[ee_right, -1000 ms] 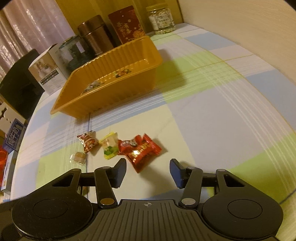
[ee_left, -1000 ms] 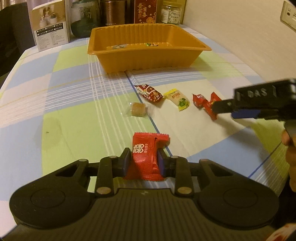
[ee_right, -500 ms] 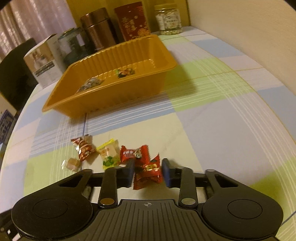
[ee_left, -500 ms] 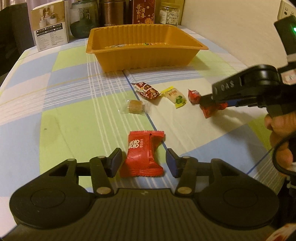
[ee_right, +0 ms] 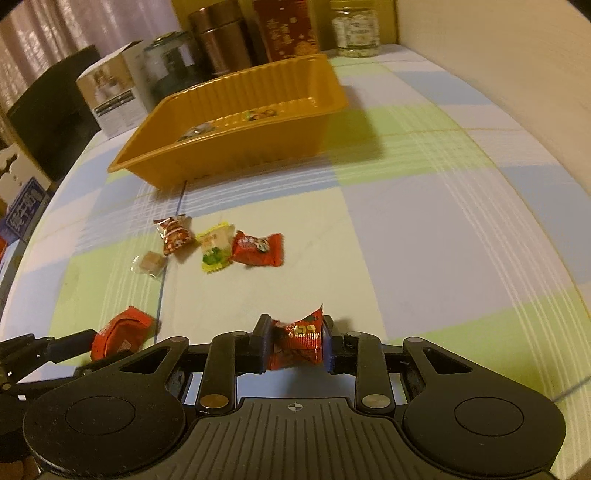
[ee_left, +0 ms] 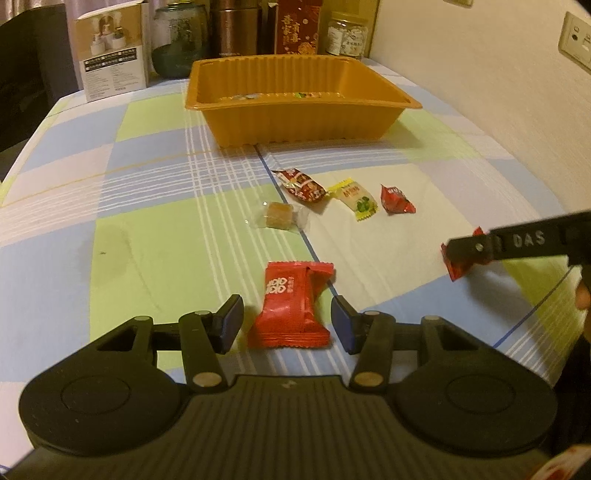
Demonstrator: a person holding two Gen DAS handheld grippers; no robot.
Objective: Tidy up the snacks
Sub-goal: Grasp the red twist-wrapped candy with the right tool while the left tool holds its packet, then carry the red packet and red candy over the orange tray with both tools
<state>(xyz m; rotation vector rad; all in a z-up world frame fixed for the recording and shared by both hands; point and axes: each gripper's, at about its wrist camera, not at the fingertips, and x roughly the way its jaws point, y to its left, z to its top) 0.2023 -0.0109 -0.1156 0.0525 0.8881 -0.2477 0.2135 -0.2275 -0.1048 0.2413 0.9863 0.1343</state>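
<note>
My left gripper (ee_left: 287, 321) is open, its fingers either side of a red snack packet (ee_left: 290, 306) that lies on the tablecloth; the packet also shows in the right wrist view (ee_right: 120, 332). My right gripper (ee_right: 295, 341) is shut on a red wrapped candy (ee_right: 299, 341), held above the cloth; it shows at the right in the left wrist view (ee_left: 463, 258). An orange tray (ee_left: 295, 122) stands at the back with a few candies inside (ee_right: 258, 114). Loose on the cloth lie a dark red candy (ee_left: 303, 184), a yellow-green candy (ee_left: 356, 199), a red candy (ee_left: 395, 199) and a clear-wrapped brown cube (ee_left: 279, 216).
Boxes, tins and jars (ee_left: 236, 33) line the table's far edge behind the tray. A white box (ee_left: 114, 48) stands at the back left. A wall (ee_left: 498, 74) runs along the right side. Cartons (ee_right: 22, 210) sit off the table's left edge.
My left gripper opened and let the red packet down onto the cloth. My right gripper closed on the red candy and lifted it back, away from the other candies.
</note>
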